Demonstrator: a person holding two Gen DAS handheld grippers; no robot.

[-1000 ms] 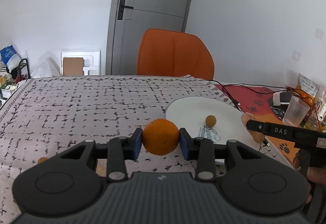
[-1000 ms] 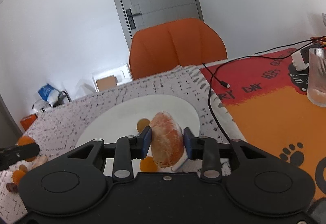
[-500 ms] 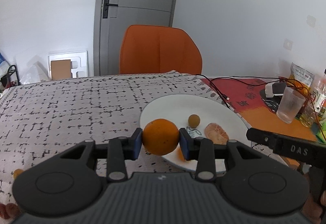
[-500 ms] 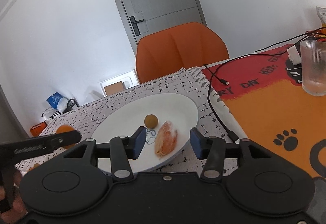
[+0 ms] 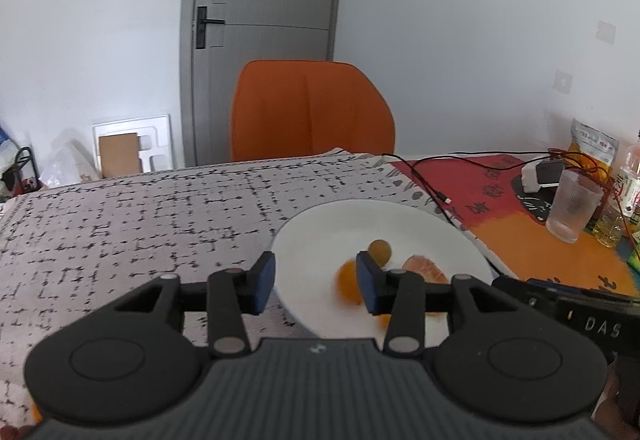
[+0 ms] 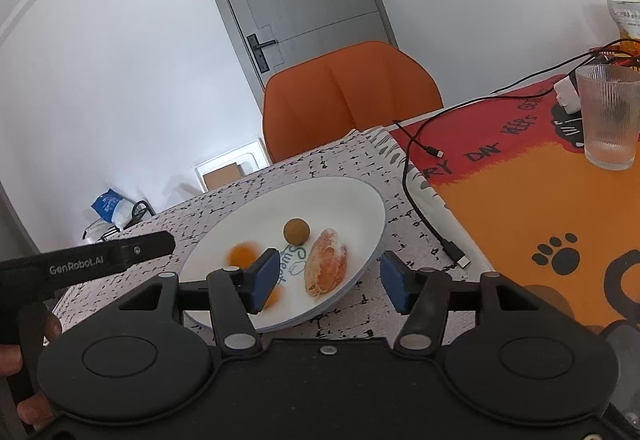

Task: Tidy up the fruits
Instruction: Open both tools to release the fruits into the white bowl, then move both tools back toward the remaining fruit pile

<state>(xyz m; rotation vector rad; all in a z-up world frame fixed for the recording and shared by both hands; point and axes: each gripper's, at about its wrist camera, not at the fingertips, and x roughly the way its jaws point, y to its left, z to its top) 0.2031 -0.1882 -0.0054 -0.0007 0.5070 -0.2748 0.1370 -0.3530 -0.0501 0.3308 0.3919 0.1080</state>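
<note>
Gaping left claw (image 5: 316,282) over plate (image 5: 320,236) rim.

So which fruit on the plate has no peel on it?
The peeled orange, lying at the right side of the white plate. Its pale, stringy segments show, while the small brown fruit and the blurred orange keep their skins.

left tool (image 5: 315,280): black frame, ribbed grey housing, blue pads (image 5: 262,282), silver screws
right tool (image 6: 328,282): black, blue pads (image 6: 266,280), handle marked "DAS" (the left's reads "GenRobot.AI")
skin: dark fingers (image 6: 12,354) round the handle
</note>
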